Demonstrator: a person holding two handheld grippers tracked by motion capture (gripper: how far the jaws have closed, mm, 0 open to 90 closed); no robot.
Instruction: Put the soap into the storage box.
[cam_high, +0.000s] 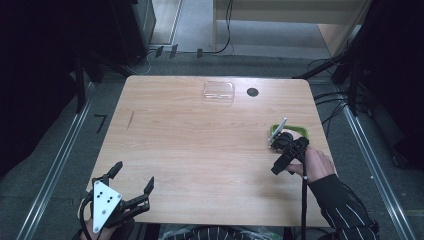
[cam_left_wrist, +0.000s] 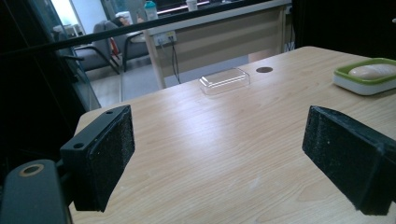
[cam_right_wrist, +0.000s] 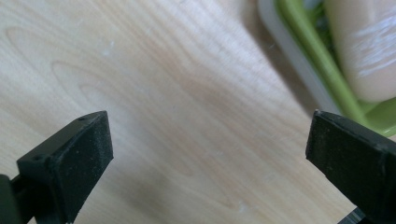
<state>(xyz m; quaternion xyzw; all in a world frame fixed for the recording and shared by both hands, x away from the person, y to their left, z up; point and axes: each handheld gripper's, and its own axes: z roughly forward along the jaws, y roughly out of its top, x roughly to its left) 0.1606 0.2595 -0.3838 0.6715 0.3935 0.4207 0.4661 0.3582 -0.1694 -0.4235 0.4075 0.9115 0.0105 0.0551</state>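
We saw a soap dish (cam_left_wrist: 362, 83) with a white base and green rim lying flat near the table's right edge, holding a pale oval soap bar (cam_left_wrist: 372, 71) in its tray. A clear plastic lid (cam_high: 219, 91), rectangular with rounded corners, lay flat near the far edge, well apart from the dish, beside a small dark round hole (cam_high: 252, 92).

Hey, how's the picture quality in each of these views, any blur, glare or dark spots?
High view: light wooden table evenly lit, surroundings nearly black. Left gripper view: sharp, soft sheen on the wood, clear plastic lid catches light. Right gripper view: very close, so the green-rimmed white soap dish and pale soap bar look soft and blurred.
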